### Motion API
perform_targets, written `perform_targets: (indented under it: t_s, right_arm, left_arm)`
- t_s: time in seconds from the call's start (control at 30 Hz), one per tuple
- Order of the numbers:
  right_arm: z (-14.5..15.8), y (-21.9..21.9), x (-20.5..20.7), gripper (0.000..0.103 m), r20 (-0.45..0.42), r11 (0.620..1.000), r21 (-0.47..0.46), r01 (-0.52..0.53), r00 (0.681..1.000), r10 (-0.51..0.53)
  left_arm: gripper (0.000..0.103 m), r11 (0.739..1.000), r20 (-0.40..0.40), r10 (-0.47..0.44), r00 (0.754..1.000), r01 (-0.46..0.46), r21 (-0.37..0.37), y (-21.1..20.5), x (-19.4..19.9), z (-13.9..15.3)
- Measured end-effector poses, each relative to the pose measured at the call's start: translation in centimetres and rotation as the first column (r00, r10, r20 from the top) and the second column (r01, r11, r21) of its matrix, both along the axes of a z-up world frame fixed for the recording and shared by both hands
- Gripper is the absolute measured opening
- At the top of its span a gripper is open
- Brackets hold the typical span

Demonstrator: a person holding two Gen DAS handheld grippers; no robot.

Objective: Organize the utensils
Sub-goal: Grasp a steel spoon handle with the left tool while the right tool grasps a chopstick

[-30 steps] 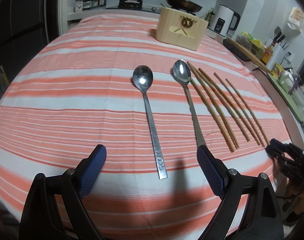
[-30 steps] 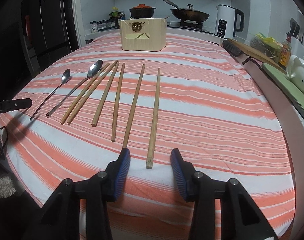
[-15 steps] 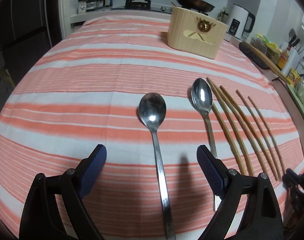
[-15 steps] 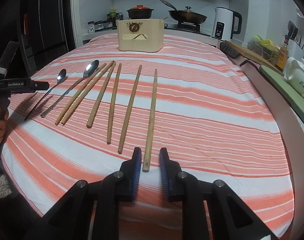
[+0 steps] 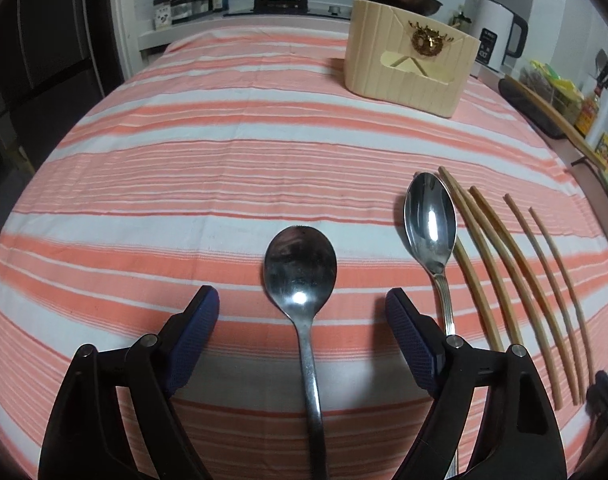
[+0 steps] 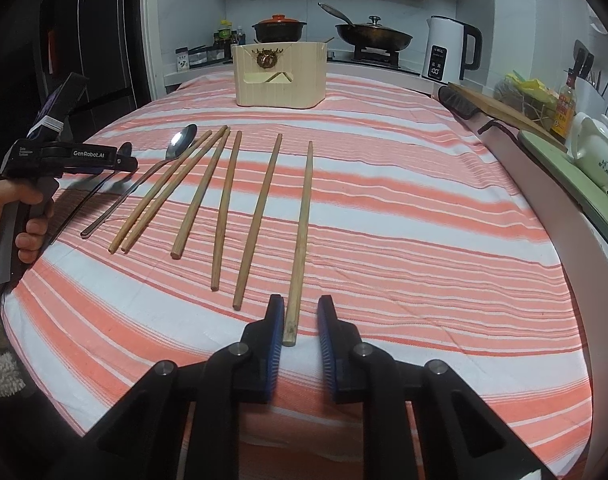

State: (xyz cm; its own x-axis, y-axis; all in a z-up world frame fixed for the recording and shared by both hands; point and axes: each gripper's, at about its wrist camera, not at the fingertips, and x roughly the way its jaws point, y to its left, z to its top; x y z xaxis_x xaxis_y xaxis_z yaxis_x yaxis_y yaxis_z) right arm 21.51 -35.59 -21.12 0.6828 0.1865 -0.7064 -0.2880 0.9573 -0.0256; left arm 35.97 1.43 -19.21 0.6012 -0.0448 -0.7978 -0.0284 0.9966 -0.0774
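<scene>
On the striped cloth, a round-bowled spoon (image 5: pixel 300 264) lies with its neck between the jaws of my left gripper (image 5: pixel 302 294). The jaws are closing, and the pads stay clear of it on both sides. A second spoon (image 5: pixel 429 224) and several wooden chopsticks (image 5: pixel 499 264) lie to its right. My right gripper (image 6: pixel 302 300) straddles the near end of the rightmost chopstick (image 6: pixel 302 232). Its jaws are narrow, and a gap shows at the right pad. The wooden utensil box (image 6: pixel 280 76) stands at the far end of the table. The right wrist view also shows the left gripper (image 6: pixel 124 160) and the hand (image 6: pixel 8 216) holding it.
A white kettle (image 6: pixel 449 50), a pan (image 6: pixel 373 36) and an orange-lidded pot (image 6: pixel 280 26) stand on the counter behind the table. A cutting board (image 6: pixel 499 110) and bottles line the right counter. The table's right edge (image 6: pixel 543 216) curves close by.
My left gripper has moved forward along the round spoon to its neck, and its jaws have narrowed a little. My right gripper's jaws have closed in around the chopstick's end.
</scene>
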Motion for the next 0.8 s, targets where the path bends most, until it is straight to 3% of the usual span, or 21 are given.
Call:
perform_targets:
  t_s: [0.1, 0.2, 0.23, 0.27, 0.3, 0.5, 0.8]
  right_arm:
    - [-0.1, -0.1, -0.1, 0.018, 0.007, 1.0, 0.004, 0.003, 1.0, -0.003]
    - [-0.1, 0.0, -0.3, 0.018, 0.016, 1.0, -0.003, 0.009, 1.0, -0.008]
    - [-0.1, 0.1, -0.4, 0.017, 0.018, 1.0, -0.005, 0.009, 1.0, -0.009]
    - [-0.1, 0.1, -0.4, 0.007, 0.018, 1.0, -0.009, 0.01, 1.0, -0.01]
    - [0.0, 0.1, -0.4, 0.007, 0.015, 1.0, -0.01, 0.011, 1.0, -0.011]
    - [1.0, -0.3, 0.0, 0.007, 0.011, 1.0, 0.006, 0.02, 1.0, -0.02]
    - [7.3, -0.7, 0.7, 0.007, 0.134, 1.0, -0.007, 0.016, 0.991, -0.015]
  left_arm:
    - [0.08, 1.0, 0.007, 0.009, 1.0, -0.009, -0.008, 0.3, 0.2, 0.0]
    - [0.068, 1.0, 0.019, 0.015, 1.0, -0.015, -0.015, 0.5, 0.3, 0.1]
    - [0.055, 1.0, 0.026, 0.015, 1.0, -0.014, -0.017, 0.5, 0.3, 0.2]
    - [0.039, 1.0, 0.032, 0.011, 0.999, -0.01, -0.022, 0.6, 0.4, 0.2]
    - [0.036, 0.999, 0.035, 0.006, 0.999, -0.005, -0.033, 0.8, 0.5, 0.2]
    - [0.036, 0.994, 0.055, -0.011, 0.998, 0.017, -0.104, 1.5, 0.4, 0.4]
    - [0.036, 0.992, 0.123, -0.07, 0.99, 0.082, -0.094, 0.6, -1.7, 3.1]
